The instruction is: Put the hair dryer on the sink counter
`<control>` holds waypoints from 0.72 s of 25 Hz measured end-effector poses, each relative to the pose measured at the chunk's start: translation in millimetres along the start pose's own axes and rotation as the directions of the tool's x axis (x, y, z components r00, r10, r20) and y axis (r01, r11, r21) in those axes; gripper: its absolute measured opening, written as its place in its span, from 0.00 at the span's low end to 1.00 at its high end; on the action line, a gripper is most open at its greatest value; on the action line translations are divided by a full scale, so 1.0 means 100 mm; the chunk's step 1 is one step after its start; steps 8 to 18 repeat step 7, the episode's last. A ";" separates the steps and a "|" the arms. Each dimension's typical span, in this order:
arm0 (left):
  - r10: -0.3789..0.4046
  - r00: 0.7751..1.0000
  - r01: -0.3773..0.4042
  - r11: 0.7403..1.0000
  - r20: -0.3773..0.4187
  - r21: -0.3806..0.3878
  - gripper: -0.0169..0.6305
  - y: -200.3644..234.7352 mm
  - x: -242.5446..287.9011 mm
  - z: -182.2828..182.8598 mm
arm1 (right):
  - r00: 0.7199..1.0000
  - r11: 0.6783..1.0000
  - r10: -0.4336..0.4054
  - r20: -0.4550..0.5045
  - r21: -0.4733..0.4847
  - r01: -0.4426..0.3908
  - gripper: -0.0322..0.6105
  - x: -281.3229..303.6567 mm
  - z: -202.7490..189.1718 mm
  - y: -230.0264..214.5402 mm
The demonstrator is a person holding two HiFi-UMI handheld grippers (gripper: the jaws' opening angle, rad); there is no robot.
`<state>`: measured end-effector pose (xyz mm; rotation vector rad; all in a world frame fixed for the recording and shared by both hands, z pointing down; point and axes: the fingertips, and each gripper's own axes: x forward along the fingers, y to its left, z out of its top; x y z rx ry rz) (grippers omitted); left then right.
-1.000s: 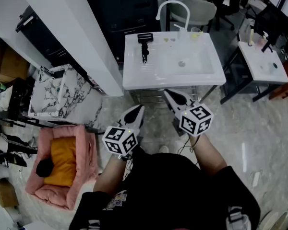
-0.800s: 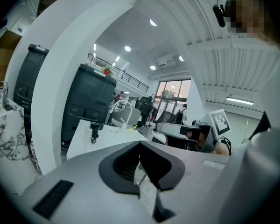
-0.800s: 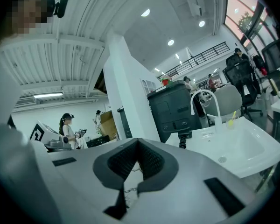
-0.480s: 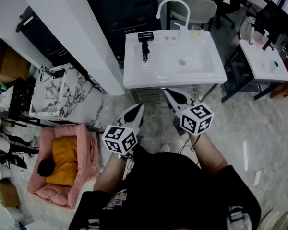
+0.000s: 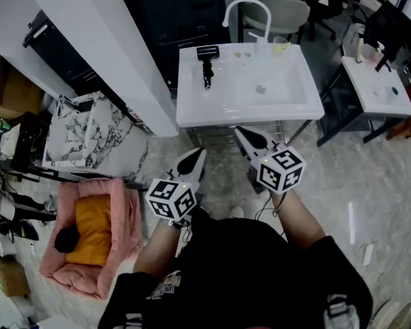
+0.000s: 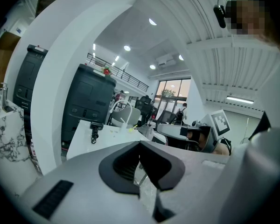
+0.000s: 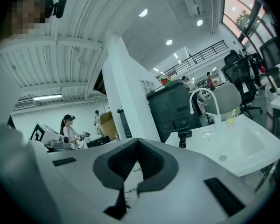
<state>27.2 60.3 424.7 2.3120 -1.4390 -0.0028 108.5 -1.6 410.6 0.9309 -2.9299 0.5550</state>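
Note:
The black hair dryer lies on the left part of the white sink counter, beside the basin. Both grippers hang in front of the sink, well short of it and above the floor. My left gripper is shut with nothing in it, and my right gripper is shut and empty too. The left gripper view shows the hair dryer far beyond the closed jaws of the left gripper. In the right gripper view the hair dryer lies past the closed right gripper.
A white faucet and a cup stand at the sink's back edge. A white pillar rises left of the sink. A marble-patterned table and a pink pet bed sit at left. Another white table stands at right.

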 end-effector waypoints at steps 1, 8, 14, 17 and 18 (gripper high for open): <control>0.000 1.000 0.000 1.000 0.000 0.000 0.03 0.00 0.00 0.00 | 1.000 1.000 0.000 0.000 0.001 0.000 0.05 0.00 0.00 0.00; 0.003 1.000 -0.003 1.000 0.000 -0.003 0.03 0.01 0.04 -0.01 | 1.000 1.000 0.005 -0.001 0.004 -0.005 0.05 0.02 -0.01 -0.02; 0.003 1.000 -0.003 1.000 0.000 -0.003 0.03 0.01 0.04 -0.01 | 1.000 1.000 0.005 -0.001 0.004 -0.005 0.05 0.02 -0.01 -0.02; 0.003 1.000 -0.003 1.000 0.000 -0.003 0.03 0.01 0.04 -0.01 | 1.000 1.000 0.005 -0.001 0.004 -0.005 0.05 0.02 -0.01 -0.02; 0.003 1.000 -0.003 1.000 0.000 -0.003 0.03 0.01 0.04 -0.01 | 1.000 1.000 0.005 -0.001 0.004 -0.005 0.05 0.02 -0.01 -0.02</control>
